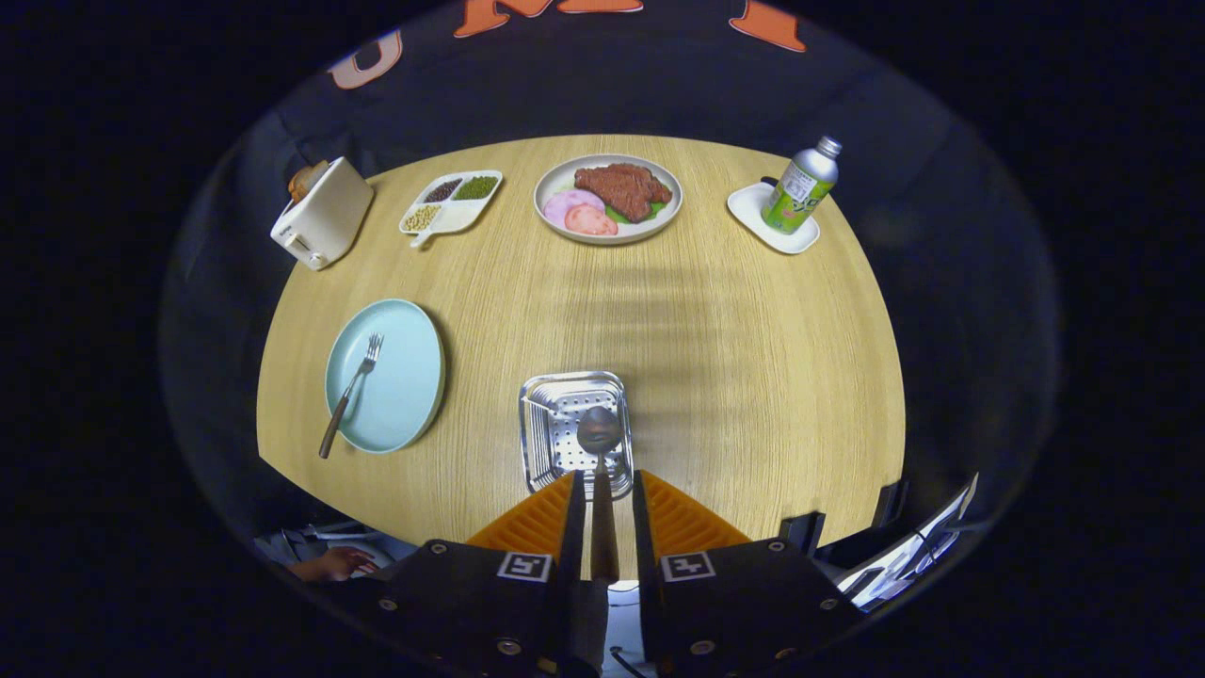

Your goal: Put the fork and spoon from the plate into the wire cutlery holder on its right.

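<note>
My gripper (602,485) is shut on the spoon (600,435), holding its brown handle between both fingers. The spoon's metal bowl points forward and hangs over the wire cutlery holder (565,419), a square metal basket with a perforated floor just ahead of my fingers. To the holder's left sits a light blue plate (400,395). The fork (350,386) lies on that plate with its tines toward the far side and its brown handle sticking out over the plate's near rim.
On the far side of the round wooden table (734,339) stand a white toaster (322,215), a divided dish of beans (452,201), a plate of meat (609,198) and a green bottle (800,186) on a white tray. A hand (329,565) shows below the table's near edge.
</note>
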`<action>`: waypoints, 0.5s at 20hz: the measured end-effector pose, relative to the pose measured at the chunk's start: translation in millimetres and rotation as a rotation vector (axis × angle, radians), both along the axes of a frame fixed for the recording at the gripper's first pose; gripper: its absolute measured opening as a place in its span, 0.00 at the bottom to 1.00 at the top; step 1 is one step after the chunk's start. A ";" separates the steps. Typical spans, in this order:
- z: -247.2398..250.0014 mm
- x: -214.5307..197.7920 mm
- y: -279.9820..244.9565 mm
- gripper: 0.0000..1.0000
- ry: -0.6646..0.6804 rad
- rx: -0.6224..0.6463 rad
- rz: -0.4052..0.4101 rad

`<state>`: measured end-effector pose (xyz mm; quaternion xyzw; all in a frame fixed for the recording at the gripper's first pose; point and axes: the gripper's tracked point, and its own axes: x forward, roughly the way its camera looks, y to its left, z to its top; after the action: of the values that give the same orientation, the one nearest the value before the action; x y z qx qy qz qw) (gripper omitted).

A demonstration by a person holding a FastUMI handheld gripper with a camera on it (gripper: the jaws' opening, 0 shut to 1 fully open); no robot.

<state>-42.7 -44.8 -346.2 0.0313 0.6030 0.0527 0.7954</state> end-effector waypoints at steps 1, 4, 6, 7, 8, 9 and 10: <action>5.7 5.7 5.9 0.31 -0.036 0.017 -0.004; 33.3 27.1 34.9 0.45 -0.172 0.098 -0.018; 53.9 43.3 53.9 0.54 -0.286 0.145 -0.024; 64.9 51.1 62.2 0.58 -0.347 0.161 -0.028; 75.9 60.4 67.9 0.64 -0.412 0.163 -0.043; 86.6 69.3 70.4 0.69 -0.486 0.148 -0.066; 98.9 77.3 75.3 0.75 -0.561 0.144 -0.083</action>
<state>34.6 30.5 -247.3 0.0965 0.3525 0.0697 0.9282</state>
